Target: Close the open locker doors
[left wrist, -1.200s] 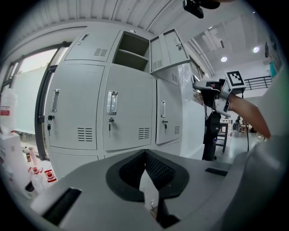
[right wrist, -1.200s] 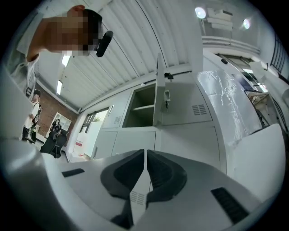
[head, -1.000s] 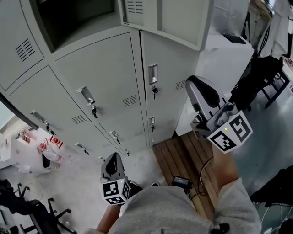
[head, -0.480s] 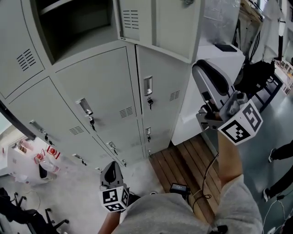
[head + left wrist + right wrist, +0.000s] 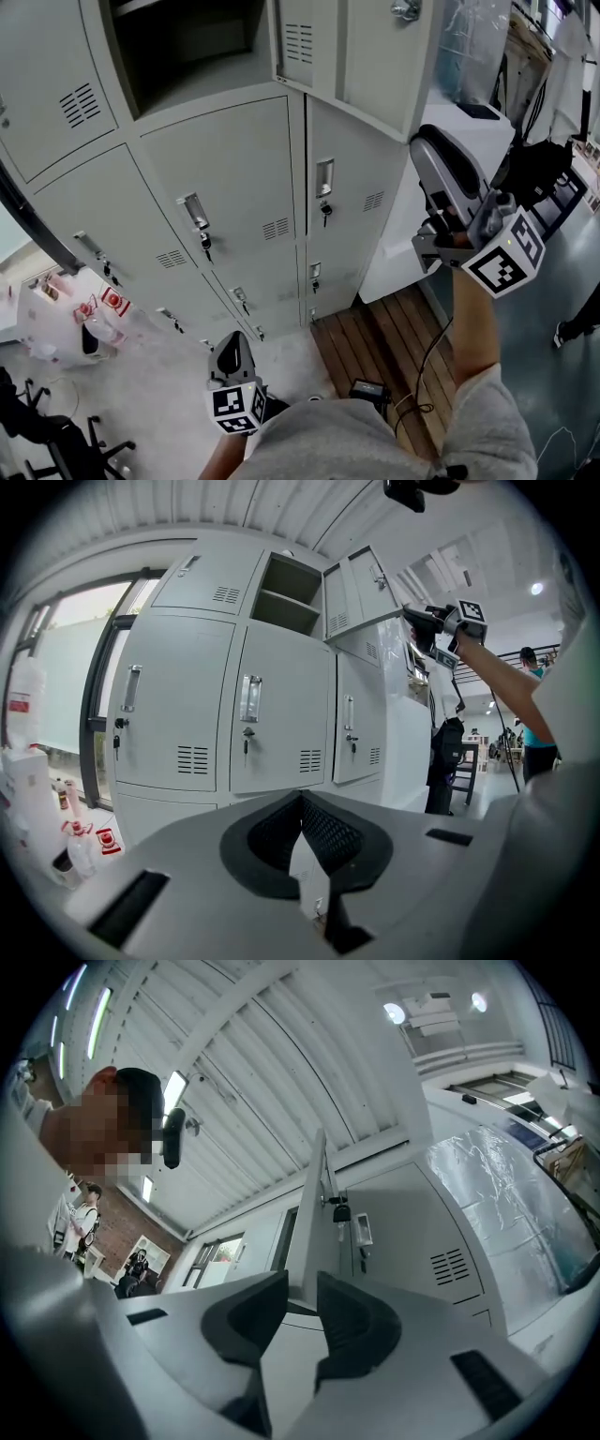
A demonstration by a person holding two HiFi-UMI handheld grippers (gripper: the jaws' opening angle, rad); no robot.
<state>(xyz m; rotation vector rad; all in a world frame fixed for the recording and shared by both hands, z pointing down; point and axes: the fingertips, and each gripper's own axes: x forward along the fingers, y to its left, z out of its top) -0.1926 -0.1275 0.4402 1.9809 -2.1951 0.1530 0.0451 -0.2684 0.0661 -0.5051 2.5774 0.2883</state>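
Step in hand: approach to the open locker door [image 5: 370, 56] at the bank's upper right, right gripper [image 5: 302, 1283] at its lower free edge, jaws just opening on nothing, left gripper [image 5: 302, 808] closed and empty; next, probably push the door flush onto its compartment [image 5: 187, 37].

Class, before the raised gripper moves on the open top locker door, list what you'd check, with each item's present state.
1. Grey metal locker door at top: swung open, not ok.
2. Right gripper jaws: apart, just been opening, door edge shows in the gap, ok.
3. Contact with door: cannot tell.
4. Left gripper: shut, empty, held low, ok.
5. Lower grey locker doors: closed, ok.
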